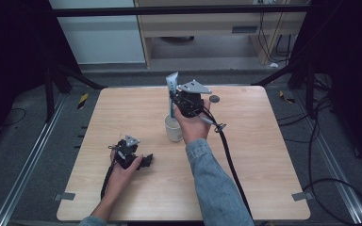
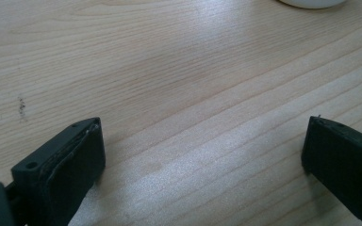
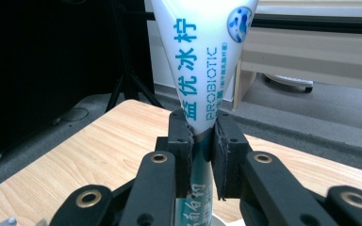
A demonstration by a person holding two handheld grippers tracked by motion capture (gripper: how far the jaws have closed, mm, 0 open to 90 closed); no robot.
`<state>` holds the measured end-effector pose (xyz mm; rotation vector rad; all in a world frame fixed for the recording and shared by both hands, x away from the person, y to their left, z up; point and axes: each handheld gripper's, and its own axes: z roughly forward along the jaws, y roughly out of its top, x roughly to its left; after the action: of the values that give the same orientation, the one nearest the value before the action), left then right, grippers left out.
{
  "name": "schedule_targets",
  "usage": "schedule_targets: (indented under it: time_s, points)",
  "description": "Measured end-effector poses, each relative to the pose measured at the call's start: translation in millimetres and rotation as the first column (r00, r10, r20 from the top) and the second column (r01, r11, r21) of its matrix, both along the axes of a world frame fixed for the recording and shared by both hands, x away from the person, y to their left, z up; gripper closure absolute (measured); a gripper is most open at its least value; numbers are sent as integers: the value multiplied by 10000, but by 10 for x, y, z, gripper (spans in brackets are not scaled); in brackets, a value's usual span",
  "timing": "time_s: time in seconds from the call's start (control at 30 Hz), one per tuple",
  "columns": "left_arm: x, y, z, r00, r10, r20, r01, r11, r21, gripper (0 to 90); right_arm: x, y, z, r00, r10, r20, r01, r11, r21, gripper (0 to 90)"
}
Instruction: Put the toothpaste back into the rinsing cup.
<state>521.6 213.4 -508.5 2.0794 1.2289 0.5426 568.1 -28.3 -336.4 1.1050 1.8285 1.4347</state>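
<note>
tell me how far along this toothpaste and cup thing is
Done: the right gripper has its jaws shut on the toothpaste tube, upright. In hand: the tube hangs over the white cup, its lower end at the rim. Left: lowering and letting go, probably. The left gripper rests open on the table.

Left gripper (image 1: 143, 161) low, fingers (image 2: 70, 160) spread wide, right gripper (image 3: 201, 141) raised, fingers clamped together
</note>
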Motion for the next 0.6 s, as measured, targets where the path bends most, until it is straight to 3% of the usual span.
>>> schedule_targets:
  time_s: [0.6]
  points:
    - [0,-1,-1,10000,5,3,-5,10000,-15,0,-21,6,-248,9995,-168,-250,173,9997,184,792]
